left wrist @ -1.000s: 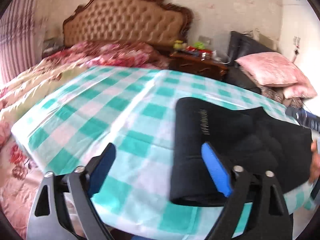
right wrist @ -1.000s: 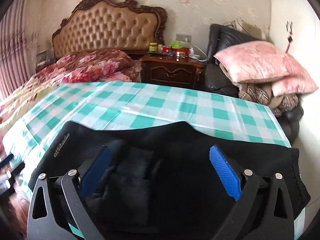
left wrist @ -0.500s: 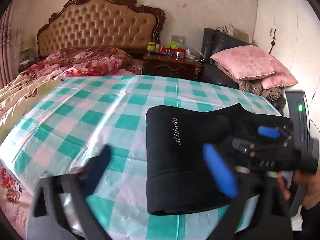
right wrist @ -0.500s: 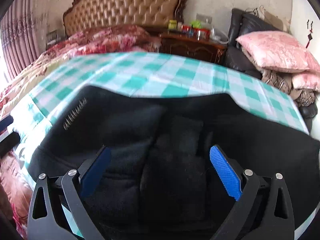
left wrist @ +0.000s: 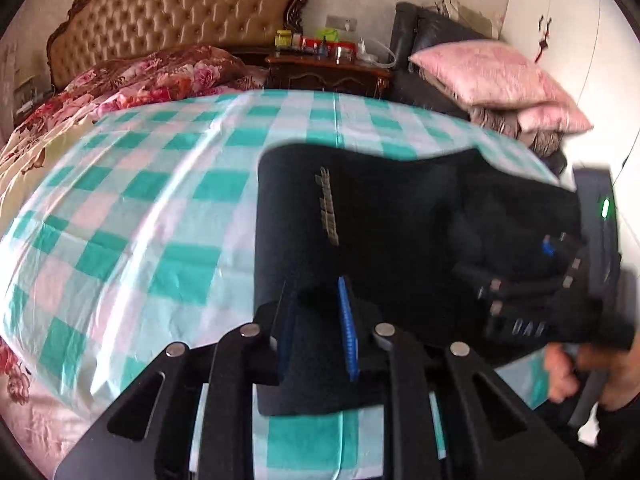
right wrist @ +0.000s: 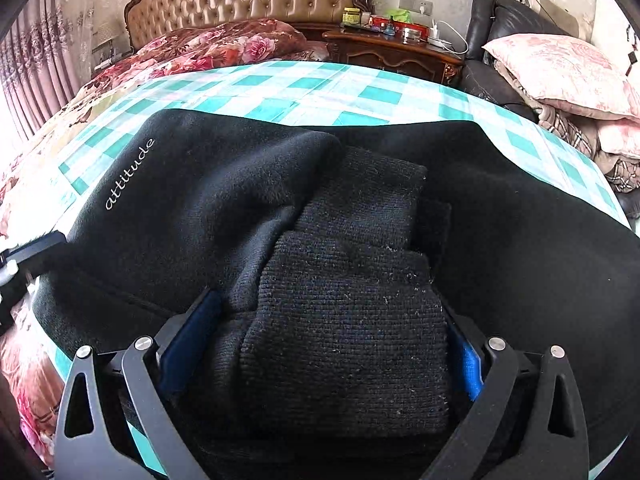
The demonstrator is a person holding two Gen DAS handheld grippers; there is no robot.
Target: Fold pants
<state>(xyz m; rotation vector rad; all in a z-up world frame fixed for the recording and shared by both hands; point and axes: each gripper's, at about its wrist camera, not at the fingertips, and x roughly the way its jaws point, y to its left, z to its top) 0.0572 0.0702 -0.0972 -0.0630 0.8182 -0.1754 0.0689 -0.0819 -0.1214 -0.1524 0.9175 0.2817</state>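
Black pants printed "attitude" lie folded on the teal checked tablecloth. My left gripper is at their near left edge. Its jaws are closing, and a fold of the black cloth is pinched between the blue pads. In the right wrist view the pants fill the frame, with their ribbed knit cuffs stacked on top. My right gripper stands open and wide, low over the cuffs, which lie between its pads. The left wrist view shows that right gripper on the right, held by a hand.
Behind the table stand a bed with a floral quilt and a tufted headboard. A dark nightstand carries small items. Pink pillows are piled on a black chair at the right. The cloth hangs over the table's near edge.
My left gripper has moved right onto the pants' near edge, and its jaws have come together on the cloth. My right gripper has sunk lower over the cuffs, still wide.
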